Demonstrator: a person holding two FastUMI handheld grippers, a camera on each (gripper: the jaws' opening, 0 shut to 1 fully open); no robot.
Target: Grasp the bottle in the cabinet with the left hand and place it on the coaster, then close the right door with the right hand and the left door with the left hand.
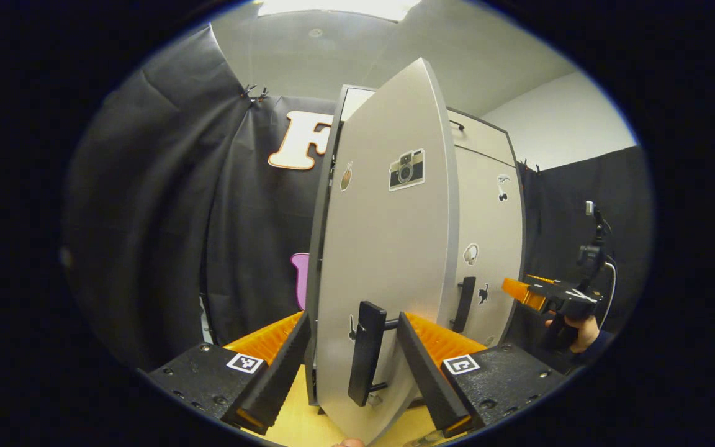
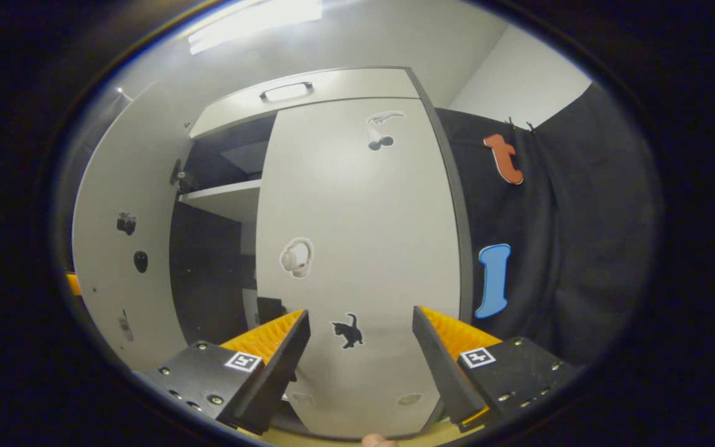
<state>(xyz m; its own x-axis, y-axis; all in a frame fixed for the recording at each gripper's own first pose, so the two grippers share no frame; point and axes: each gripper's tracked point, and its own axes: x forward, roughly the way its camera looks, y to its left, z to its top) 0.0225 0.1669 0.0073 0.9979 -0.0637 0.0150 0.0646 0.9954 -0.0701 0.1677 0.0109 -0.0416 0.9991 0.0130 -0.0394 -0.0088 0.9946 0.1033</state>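
Now, left gripper view: the left gripper [image 1: 354,354] has its fingers spread wide, one on each side of the left door [image 1: 388,248] and its black handle [image 1: 365,354]. Whether either finger touches the panel I cannot tell — neither looks pressed on it. This door stands well ajar, seen nearly edge-on. Beyond it the right door [image 1: 488,248] lies flat against the cabinet [image 1: 357,96], its own handle [image 1: 464,304] free. Farther off, the right gripper [image 1: 522,292] hangs in the air, held by a hand [image 1: 578,332], clear of the door; its finger gap is too small to read from here. Yellow tabletop [image 1: 298,422] shows under the fingers.

Right gripper view: the right gripper's fingers are wide apart and hold nothing, facing the right door [image 2: 364,248], which looks closed or very nearly so. To its left the cabinet stays open — a bare shelf [image 2: 224,198] and dark interior, with the left door [image 2: 128,236] swung out.

Progress, as judged: the bottle and coaster are not seen in these pictures, so their placement cannot be confirmed; the visible part of the cabinet holds no bottle. Right door appears done. Left door remains to be closed.
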